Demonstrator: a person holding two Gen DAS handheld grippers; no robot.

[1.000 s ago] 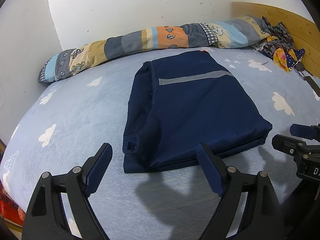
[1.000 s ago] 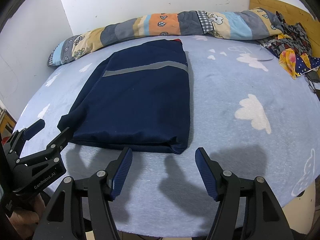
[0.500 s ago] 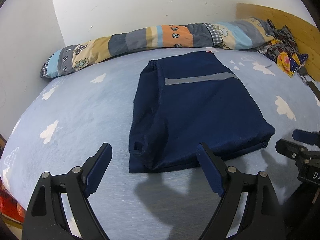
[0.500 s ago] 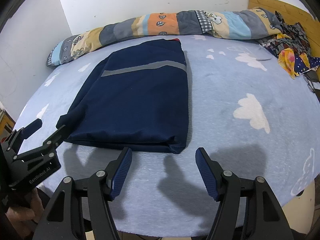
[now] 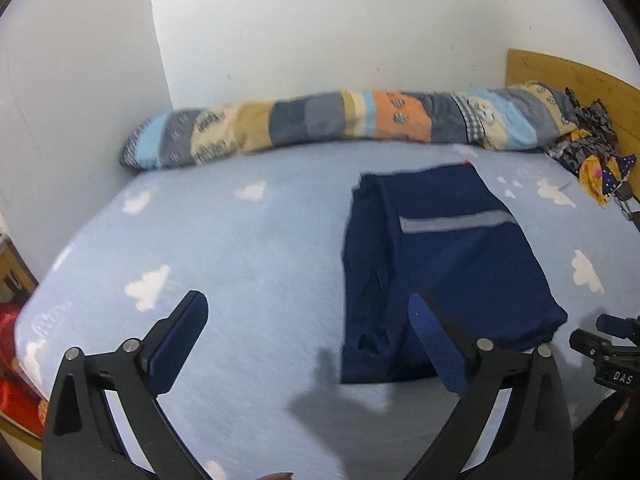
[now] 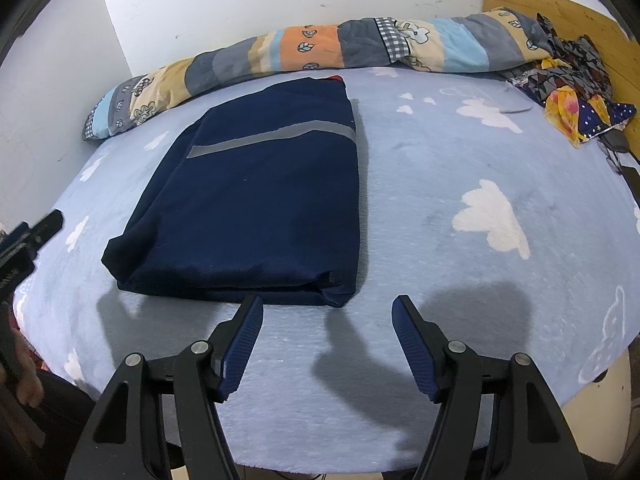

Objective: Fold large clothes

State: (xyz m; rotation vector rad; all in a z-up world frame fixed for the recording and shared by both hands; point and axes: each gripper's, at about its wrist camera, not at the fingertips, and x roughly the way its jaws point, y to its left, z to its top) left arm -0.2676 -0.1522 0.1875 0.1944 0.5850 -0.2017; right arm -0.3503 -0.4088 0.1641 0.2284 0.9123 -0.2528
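Observation:
A folded navy garment [image 5: 444,264] with a grey reflective stripe lies flat on the light blue cloud-print bed [image 5: 240,248]; it also shows in the right wrist view [image 6: 260,208]. My left gripper [image 5: 308,312] is open and empty, held above the bed to the left of the garment's near edge. My right gripper [image 6: 327,316] is open and empty, just in front of the garment's near right corner. The tip of the right gripper also shows in the left wrist view [image 5: 612,344], and the tip of the left gripper in the right wrist view [image 6: 36,232].
A long patchwork bolster [image 6: 320,48] lies along the white wall at the back. A pile of patterned clothes [image 6: 572,92] sits at the back right by a wooden headboard [image 6: 560,12]. The bed's front edge [image 6: 360,456] is close below my right gripper.
My left gripper has swung left and lifted, so the garment now sits right of its centre. My right gripper has barely moved. Both stay open.

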